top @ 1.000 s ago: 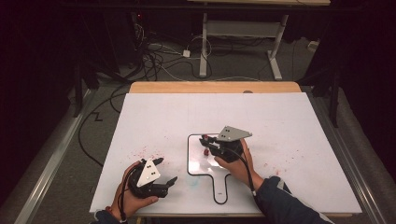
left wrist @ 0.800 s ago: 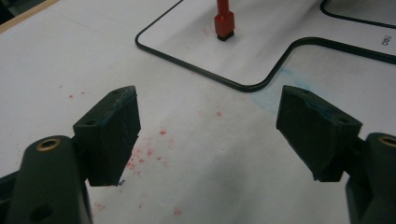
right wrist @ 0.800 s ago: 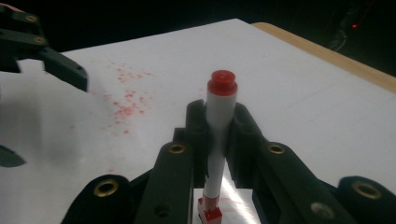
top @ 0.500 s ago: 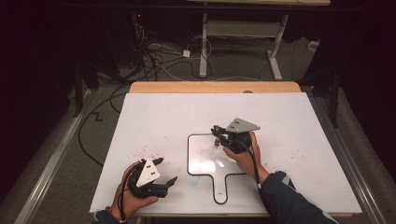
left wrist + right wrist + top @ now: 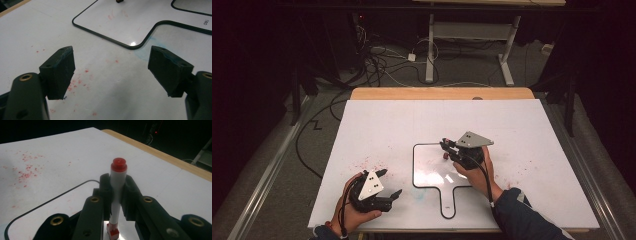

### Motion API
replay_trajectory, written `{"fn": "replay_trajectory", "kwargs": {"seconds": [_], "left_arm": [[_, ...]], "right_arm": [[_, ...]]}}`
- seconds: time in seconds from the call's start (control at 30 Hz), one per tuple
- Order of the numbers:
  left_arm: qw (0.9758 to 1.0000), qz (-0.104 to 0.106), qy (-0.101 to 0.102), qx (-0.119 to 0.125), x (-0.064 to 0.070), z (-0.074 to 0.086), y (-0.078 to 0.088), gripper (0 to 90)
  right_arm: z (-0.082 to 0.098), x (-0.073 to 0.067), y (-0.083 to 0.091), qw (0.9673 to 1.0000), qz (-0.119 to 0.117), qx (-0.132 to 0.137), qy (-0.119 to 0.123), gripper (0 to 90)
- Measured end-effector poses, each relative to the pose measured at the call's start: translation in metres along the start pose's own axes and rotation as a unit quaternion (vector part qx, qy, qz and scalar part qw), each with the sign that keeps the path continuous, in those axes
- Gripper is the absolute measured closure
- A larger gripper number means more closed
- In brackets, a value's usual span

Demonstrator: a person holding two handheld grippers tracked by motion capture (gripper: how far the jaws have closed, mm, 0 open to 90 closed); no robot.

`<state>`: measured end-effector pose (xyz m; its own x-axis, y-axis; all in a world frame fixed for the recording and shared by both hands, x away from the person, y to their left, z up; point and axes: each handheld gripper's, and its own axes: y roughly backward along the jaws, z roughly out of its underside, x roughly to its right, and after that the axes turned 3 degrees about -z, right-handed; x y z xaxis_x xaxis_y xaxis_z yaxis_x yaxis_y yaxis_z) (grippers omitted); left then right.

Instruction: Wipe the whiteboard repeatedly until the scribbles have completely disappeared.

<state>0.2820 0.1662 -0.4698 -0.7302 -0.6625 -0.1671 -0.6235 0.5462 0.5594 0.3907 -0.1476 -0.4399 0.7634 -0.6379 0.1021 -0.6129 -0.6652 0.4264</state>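
One red-capped white marker (image 5: pixel 117 195) sits clamped in right claw (image 5: pixel 117 188).

whiteboard (image 5: pixel 432 172) on table (image 5: pixel 522 130), marker (image 5: pixel 117 192) above whiteboard

Dim surroundings, bright table (image 5: pixel 377 130), perhaps slight glare.
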Motion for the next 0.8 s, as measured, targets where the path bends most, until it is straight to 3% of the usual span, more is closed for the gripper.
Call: {"fn": "replay_trajectory", "kwargs": {"seconds": [0.07, 0.13, 0.27, 0.37, 0.43, 0.53, 0.63, 0.7, 0.8], "left_arm": [[1.0, 0.0, -0.001, -0.002, 0.0, 0.0, 0.0, 20.8], [1.0, 0.0, -0.004, -0.001, 0.001, 0.0, 0.0, 20.8], [1.0, -0.001, -0.003, 0.0, 0.001, -0.001, 0.001, 20.8], [1.0, 0.0, -0.004, 0.0, 0.001, -0.001, 0.001, 20.8], [1.0, 0.0, -0.004, 0.001, 0.001, 0.0, 0.001, 20.8], [1.0, 0.0, -0.002, 0.001, 0.001, 0.0, 0.001, 20.8], [1.0, 0.0, -0.002, 0.001, 0.0, 0.0, 0.001, 20.8], [1.0, 0.0, -0.001, 0.002, 0.0, 0.0, 0.001, 20.8], [1.0, 0.001, 0.0, 0.002, 0.0, 0.0, 0.001, 20.8]], "right_arm": [[0.001, -0.005, 0.0, 0.9997, -0.021, 0.007, 0.0, 81.3], [0.001, -0.013, 0.0, 0.9984, -0.051, 0.011, -0.021, 81.3], [-0.003, -0.04, -0.001, 0.9953, -0.096, 0.009, -0.005, 81.3], [-0.005, -0.052, -0.003, 0.9941, -0.108, 0.007, 0.013, 81.3], [-0.006, -0.05, -0.005, 0.9943, -0.106, 0.008, 0.014, 81.3], [-0.008, -0.038, -0.009, 0.9973, -0.063, 0.003, 0.039, 81.3], [-0.007, -0.02, -0.014, 0.999, -0.025, 0.005, 0.036, 81.3], [-0.007, -0.009, -0.017, 0.9998, -0.011, 0.006, 0.016, 81.3], [-0.007, -0.008, -0.021, 0.9998, -0.012, 0.012, 0.002, 81.3]]}}
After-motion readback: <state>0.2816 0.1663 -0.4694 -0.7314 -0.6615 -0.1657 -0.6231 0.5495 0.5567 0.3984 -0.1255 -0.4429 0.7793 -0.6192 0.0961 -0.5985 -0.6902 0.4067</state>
